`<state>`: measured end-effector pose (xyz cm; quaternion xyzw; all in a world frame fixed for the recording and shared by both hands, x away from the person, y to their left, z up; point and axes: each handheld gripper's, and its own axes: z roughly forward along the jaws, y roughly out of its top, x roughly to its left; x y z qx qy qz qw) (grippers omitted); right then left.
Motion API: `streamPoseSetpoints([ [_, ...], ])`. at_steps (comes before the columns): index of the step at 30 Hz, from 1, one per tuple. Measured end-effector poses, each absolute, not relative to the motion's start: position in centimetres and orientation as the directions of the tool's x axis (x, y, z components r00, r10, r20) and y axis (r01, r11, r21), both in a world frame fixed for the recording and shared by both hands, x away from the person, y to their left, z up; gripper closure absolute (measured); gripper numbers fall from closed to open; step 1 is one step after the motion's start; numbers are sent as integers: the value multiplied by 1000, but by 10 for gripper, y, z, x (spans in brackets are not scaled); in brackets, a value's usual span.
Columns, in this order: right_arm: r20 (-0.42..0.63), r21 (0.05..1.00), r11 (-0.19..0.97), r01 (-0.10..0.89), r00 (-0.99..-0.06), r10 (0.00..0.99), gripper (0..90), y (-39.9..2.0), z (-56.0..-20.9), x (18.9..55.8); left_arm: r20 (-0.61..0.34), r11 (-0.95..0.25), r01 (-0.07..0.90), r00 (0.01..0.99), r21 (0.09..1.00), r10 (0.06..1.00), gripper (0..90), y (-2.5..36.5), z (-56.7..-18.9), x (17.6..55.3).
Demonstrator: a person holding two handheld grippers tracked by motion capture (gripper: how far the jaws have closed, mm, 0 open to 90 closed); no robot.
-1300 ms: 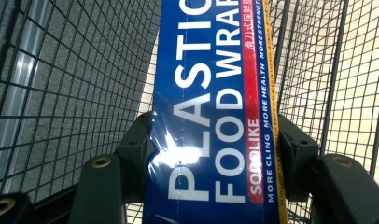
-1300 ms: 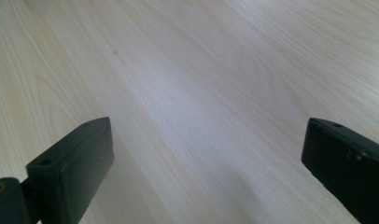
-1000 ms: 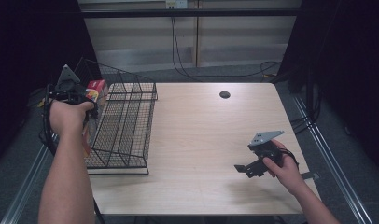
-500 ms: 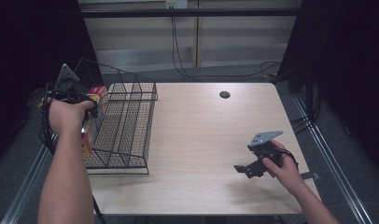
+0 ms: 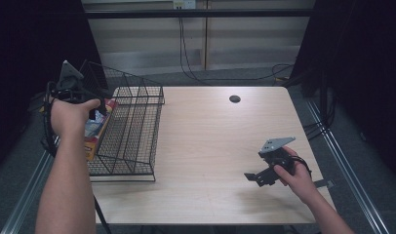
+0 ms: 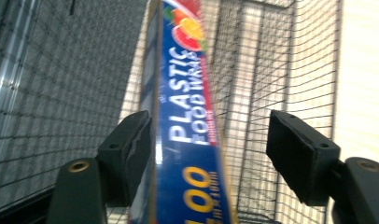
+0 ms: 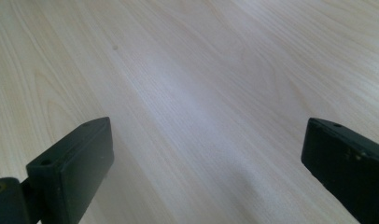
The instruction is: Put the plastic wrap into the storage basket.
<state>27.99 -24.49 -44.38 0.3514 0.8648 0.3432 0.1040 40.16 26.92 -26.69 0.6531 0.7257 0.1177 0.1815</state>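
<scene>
— Dark curtains close off both sides of the room, and pale panels run along the far wall, with black cables hanging down them to the floor. What sits in the middle?

— One light wooden surface (image 5: 210,146) with rounded corners, its grain running lengthwise. A small dark round hole (image 5: 234,99) lies near its far edge, well to the right of the wire basket (image 5: 132,131).

— Where is that basket?

— At the surface's left end, black mesh, open on top. A metal rail (image 5: 25,195) runs along the floor just left of it.

— And the hands?

— The left claw (image 6: 211,140) hangs at the basket's left side, jaws spread. A blue box of plastic food wrap (image 6: 187,116) stands between them, against the left jaw and clear of the right one. From above, that box sits at the basket's left wall, partly hidden by the left hand (image 5: 71,114).

— The other one?

— The right claw (image 5: 257,176) is far to the right of the basket, low over bare wood, jaws wide apart with nothing between them, held in the right hand (image 5: 296,175).
</scene>
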Motion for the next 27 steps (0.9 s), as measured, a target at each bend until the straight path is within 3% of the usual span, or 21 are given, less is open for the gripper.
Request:
streamPoseSetpoints([
  [10, 63, 671, 512, 537, -729, 682, 22, -246, -442, 278, -154, 44, 903, 25, 428, 988, 227, 233, -265, 407],
  [27, 58, 670, 509, 540, -722, 690, 22, -248, -442, 278, -227, -39, 878, 166, 477, 960, 213, 200, -276, 407],
])
